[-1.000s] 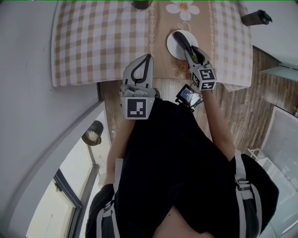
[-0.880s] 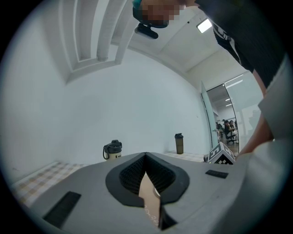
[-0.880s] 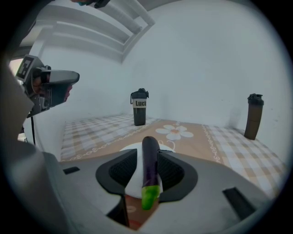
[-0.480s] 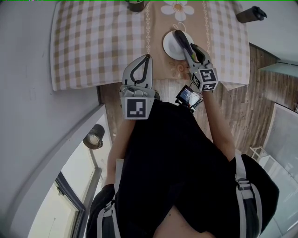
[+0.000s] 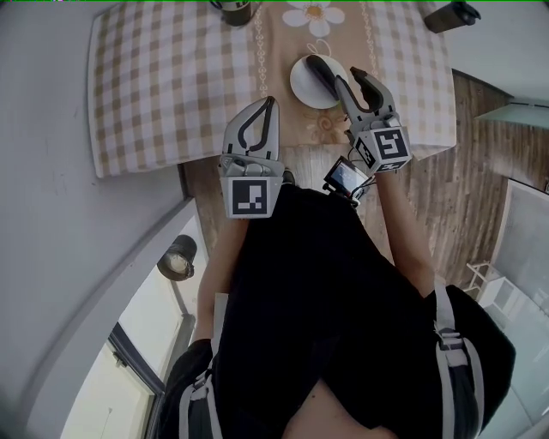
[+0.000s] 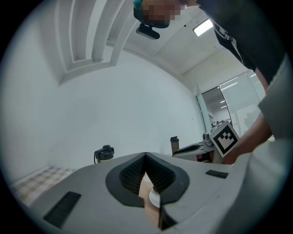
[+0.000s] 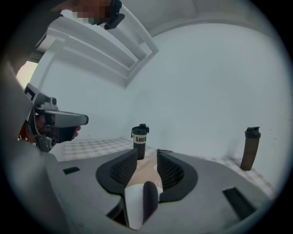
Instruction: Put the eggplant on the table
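A dark eggplant (image 5: 322,72) lies on a white plate (image 5: 302,86) on the floral runner of the checked table (image 5: 163,77). My right gripper (image 5: 346,81) hovers just above the plate's near right side. It is open, and nothing sits between its fingers. In the right gripper view the eggplant (image 7: 149,200) and the plate (image 7: 133,205) show low down through the gap of the right gripper (image 7: 147,158). My left gripper (image 5: 272,103) is shut and empty over the table's near edge, left of the plate. Its tips meet in the left gripper view (image 6: 145,156).
A dark bottle with a pale label (image 7: 140,140) stands at the table's far side, and a taller dark bottle (image 7: 249,148) stands at the far right corner (image 5: 450,15). Wooden floor (image 5: 446,206) lies to the right of the table and a white wall (image 5: 51,189) to the left.
My right gripper's jaws have spread wider and it has risen toward the camera, off the eggplant. The head view has drifted, so the table sits higher in frame. The left gripper has barely moved.
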Demonstrator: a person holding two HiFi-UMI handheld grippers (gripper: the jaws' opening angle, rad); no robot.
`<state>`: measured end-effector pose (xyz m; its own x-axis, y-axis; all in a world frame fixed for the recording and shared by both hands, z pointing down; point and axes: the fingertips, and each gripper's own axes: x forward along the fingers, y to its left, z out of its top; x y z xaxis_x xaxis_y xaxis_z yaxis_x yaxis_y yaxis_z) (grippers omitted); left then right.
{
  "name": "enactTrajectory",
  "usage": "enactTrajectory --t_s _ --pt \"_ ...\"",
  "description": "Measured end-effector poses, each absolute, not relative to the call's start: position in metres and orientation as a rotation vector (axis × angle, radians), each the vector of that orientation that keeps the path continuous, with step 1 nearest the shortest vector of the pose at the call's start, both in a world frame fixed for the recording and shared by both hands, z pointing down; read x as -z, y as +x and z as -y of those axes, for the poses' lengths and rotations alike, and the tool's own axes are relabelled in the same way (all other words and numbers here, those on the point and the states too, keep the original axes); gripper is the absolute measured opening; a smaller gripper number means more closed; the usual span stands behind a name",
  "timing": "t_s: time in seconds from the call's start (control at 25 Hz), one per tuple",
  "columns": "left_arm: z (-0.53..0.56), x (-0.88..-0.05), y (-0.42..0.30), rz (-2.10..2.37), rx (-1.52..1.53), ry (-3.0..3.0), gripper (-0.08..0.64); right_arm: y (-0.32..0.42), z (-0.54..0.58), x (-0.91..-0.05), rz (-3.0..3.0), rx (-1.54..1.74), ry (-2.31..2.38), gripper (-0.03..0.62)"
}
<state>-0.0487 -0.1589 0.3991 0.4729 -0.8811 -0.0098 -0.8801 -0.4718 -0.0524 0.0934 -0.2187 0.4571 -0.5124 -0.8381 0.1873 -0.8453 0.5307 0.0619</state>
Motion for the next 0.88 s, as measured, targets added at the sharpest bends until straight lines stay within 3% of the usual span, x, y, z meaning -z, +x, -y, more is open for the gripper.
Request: enactTrajectory --t_s 0.4,0.52,0.88 --pt "0.162 -0.384 -0.032 -1.538 0.021 -2.63 0.003 0.1 0.201 -0.389 2.726 -0.005 1.546 0.138" --pt "0.159 -0.379 -0.025 -1.532 0.005 -2.623 0.003 0.103 0.191 -0.377 2.717 0.084 1.567 0.061" --pt "0.148 -0.373 -0.01 -1.528 -0.021 -2.602 0.003 0.101 0.164 -0.363 2.713 0.228 1.543 0.06"
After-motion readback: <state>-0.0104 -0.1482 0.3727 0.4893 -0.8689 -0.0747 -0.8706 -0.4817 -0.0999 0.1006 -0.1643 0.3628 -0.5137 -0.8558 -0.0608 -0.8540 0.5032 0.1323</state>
